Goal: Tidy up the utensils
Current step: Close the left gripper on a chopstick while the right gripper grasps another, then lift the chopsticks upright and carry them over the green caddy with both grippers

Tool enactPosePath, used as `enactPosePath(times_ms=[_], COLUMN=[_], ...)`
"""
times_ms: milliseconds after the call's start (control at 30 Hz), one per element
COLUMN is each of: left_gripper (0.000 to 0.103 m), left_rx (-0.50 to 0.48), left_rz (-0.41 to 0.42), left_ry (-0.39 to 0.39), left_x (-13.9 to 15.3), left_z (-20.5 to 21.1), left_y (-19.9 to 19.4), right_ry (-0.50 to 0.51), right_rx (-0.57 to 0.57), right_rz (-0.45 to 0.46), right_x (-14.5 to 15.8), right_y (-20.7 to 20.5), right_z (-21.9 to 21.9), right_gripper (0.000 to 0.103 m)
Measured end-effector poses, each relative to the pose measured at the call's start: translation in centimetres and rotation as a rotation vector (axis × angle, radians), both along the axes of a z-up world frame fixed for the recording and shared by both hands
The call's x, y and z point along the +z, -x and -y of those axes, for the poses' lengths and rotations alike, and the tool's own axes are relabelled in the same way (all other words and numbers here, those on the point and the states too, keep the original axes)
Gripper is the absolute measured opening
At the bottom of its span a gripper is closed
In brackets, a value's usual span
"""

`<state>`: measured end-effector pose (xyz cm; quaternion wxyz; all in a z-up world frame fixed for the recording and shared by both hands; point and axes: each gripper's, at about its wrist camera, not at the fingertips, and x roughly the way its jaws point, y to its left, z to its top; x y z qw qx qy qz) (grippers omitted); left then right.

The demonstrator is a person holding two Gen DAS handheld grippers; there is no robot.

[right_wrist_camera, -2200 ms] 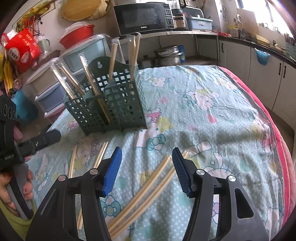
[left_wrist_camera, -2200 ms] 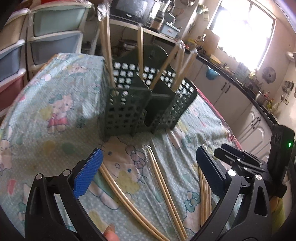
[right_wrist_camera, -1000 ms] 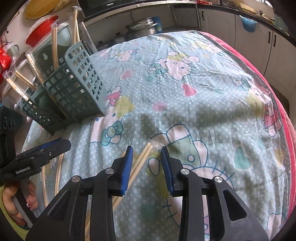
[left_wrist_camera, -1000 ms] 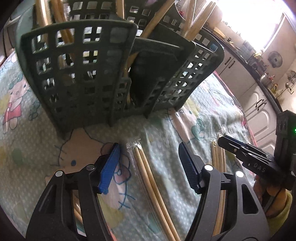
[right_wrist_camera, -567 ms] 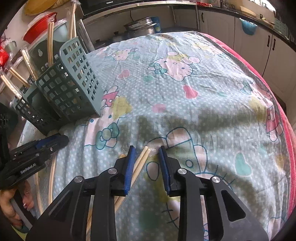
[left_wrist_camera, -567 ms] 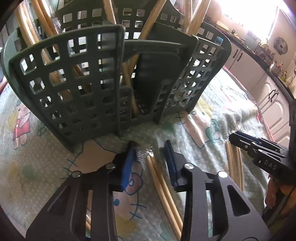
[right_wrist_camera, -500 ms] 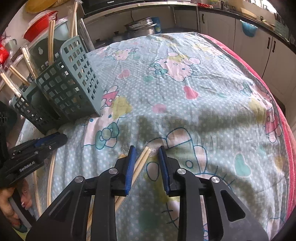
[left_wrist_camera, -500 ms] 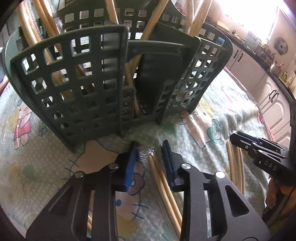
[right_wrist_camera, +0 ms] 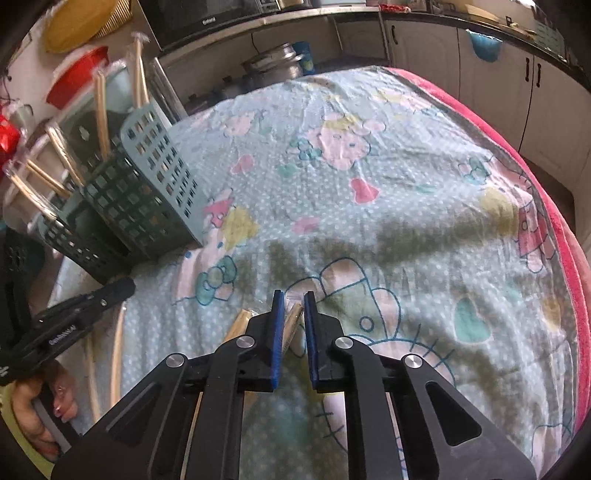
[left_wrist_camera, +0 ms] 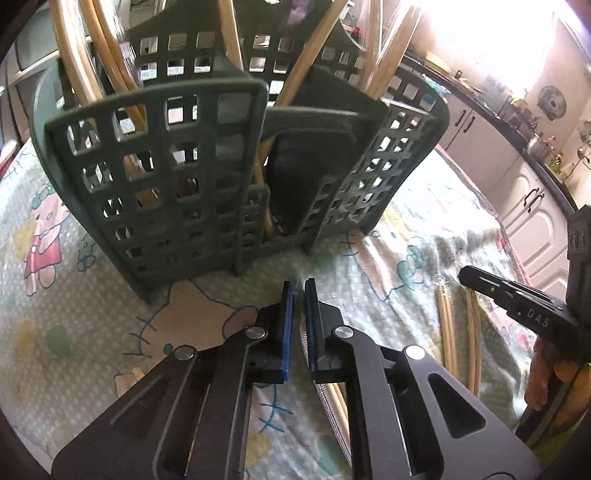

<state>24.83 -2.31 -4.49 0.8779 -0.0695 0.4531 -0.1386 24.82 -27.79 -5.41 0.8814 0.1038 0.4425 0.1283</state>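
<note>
Window glare blows out the upper right, fisheye edges curve darkly, soft shadows cross the tablecloth

Both grippers, left and right, are matte black plastic with triangular cut-outs, silver screw heads at the pivots, and blue-padded fingers. White lettering marks each side. Painted nails show.

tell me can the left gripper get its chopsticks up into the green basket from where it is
Probably yes: the left gripper is shut on wrapped chopsticks, and the green basket stands just ahead with its top open.
</note>
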Motion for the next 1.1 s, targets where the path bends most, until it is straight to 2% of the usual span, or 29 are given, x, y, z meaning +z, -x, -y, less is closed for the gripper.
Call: enactPosePath(times_ms=[100,700,1100], left_gripper=[0.002,0.002,0.001], left_rx=[-0.002,-0.018,0.021], left_rz=[-0.004,0.173,0.263], left_ry=[0.051,0.15,0.2], left_x=[0.5,7.7,10.8], left_z=[-0.5,-3.2,-4.6], left_y=[0.4,5.2,7.1], right_ry=[-0.017,-0.077,-0.073], right_rx=[0.013,0.154,0.218], right_rz=[0.037,0.243,0.343], right_x=[1.2,8.0,11.2], right_y=[0.6,4.6,6.4], right_z=[0.1,-2.9,-4.8], right_gripper=[0.01,0.007,0.006])
